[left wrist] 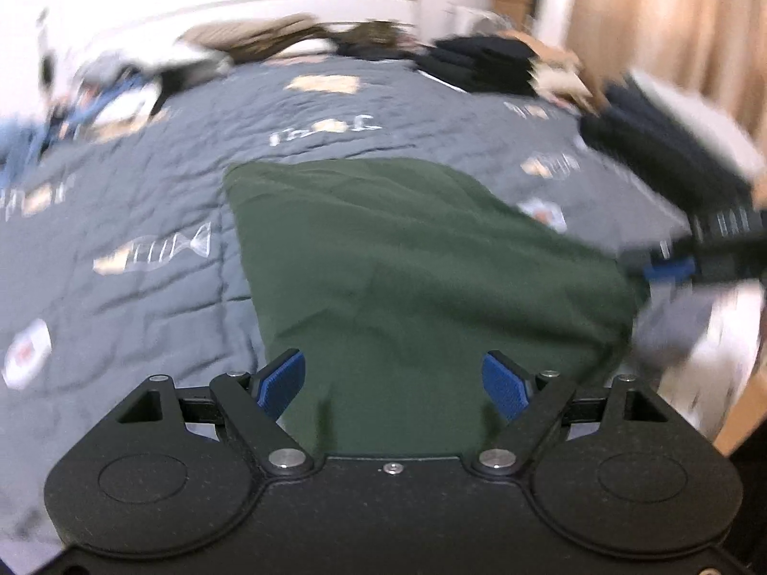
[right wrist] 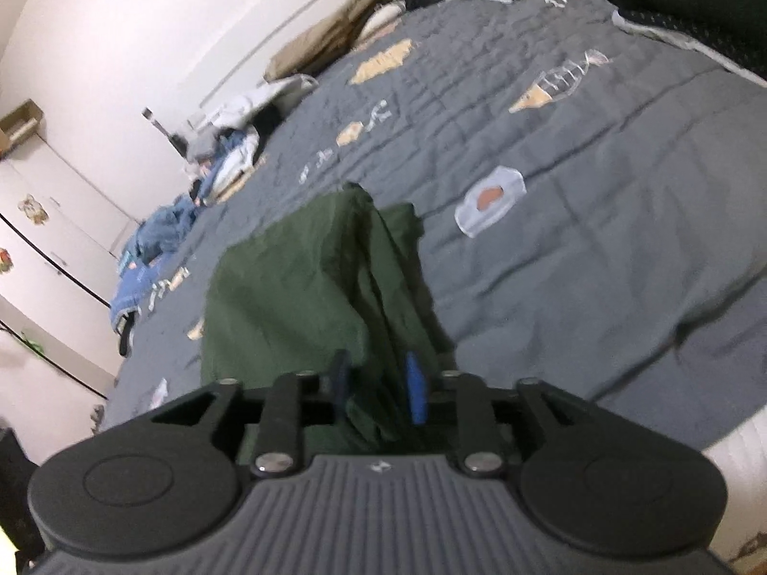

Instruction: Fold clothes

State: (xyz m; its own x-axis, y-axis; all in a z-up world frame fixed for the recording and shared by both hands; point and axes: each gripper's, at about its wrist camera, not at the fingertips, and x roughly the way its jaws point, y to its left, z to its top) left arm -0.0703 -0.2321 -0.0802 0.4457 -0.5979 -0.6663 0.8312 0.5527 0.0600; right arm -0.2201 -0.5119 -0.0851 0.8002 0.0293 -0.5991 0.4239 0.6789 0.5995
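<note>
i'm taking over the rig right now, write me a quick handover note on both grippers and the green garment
Left gripper: open wide, holding nothing, over the near edge of the dark green garment.
Right gripper: narrow gap, a bunched fold of the garment's right edge sits between its fingers; the blur hides whether the pads press it.
Garment: lies partly folded on the grey quilt, its right side lifted into a ridge.
Done: stacks of dark folded clothes sit at the far side of the bed.
Left: finish this fold, flatten it, then the unfolded blue clothes by the wall.

Left tongs agape, right tongs narrowed
</note>
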